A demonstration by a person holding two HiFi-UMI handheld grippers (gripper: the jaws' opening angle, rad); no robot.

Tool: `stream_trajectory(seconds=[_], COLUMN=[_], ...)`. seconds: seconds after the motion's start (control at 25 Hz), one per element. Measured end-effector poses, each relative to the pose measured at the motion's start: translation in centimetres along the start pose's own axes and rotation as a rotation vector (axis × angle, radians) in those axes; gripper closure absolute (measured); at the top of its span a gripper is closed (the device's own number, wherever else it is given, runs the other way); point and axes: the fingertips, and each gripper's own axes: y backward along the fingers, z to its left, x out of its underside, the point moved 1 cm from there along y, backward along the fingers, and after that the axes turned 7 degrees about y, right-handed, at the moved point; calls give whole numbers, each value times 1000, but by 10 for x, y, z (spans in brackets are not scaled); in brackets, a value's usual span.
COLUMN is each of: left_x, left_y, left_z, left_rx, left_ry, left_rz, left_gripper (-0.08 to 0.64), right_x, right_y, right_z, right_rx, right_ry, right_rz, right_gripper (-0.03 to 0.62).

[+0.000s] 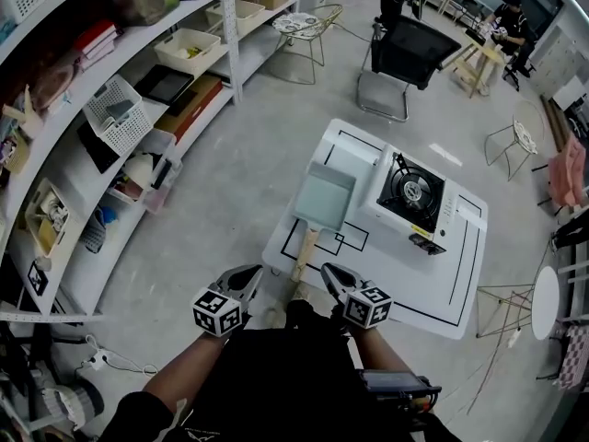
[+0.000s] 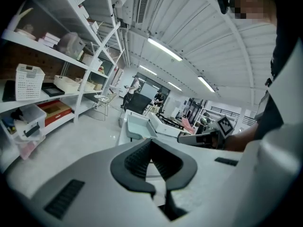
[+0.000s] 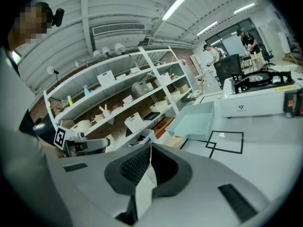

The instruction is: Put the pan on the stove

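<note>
A white desk (image 1: 433, 284) sits in the middle of the frame on the grey floor (image 1: 239, 155), marked with black tape outlines (image 1: 342, 240). On its left half lies a square pale-green pan (image 1: 324, 198), its wooden handle (image 1: 305, 251) reaching the desk's lower edge. Just right of it stands a white stove (image 1: 414, 198).

Pale green pan (image 1: 324, 196), white stove (image 1: 385, 190), black-lined white table (image 1: 433, 282)

We log bright, even indoor light. Source: ceiling strip lights (image 2: 163, 48), upper part of both gripper views. Glare: pale patch on white table (image 1: 448, 155). Shadows soft. Fisheye bending, dark corners. Out of focus: left gripper (image 2: 151, 141), right gripper (image 3: 151, 144), lower frame.
</note>
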Motion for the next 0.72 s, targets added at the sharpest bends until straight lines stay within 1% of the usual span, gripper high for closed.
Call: stream_trajectory(seconds=[0.28, 0.48, 0.56, 0.68, 0.72], left_x=[-7, -8, -8, -12, -14], left_y=[-14, -26, -30, -38, -40], left_z=[12, 18, 20, 21, 21], left_rx=[-25, -36, -43, -50, -51], left_ry=[23, 40, 47, 51, 52], left_rz=[0, 7, 8, 4, 2], left_gripper=[551, 551, 551, 551, 551], right_x=[-4, 0, 4, 7, 7], right_y=[-27, -39, -42, -47, -49], right_z=[-10, -19, -23, -30, -31], right_rx=[-36, -55, -69, -106, -118], right_ry=[-28, -77, -122, -228, -271], right_rz=[53, 98, 118, 129, 129], right_gripper=[565, 565, 563, 557, 536])
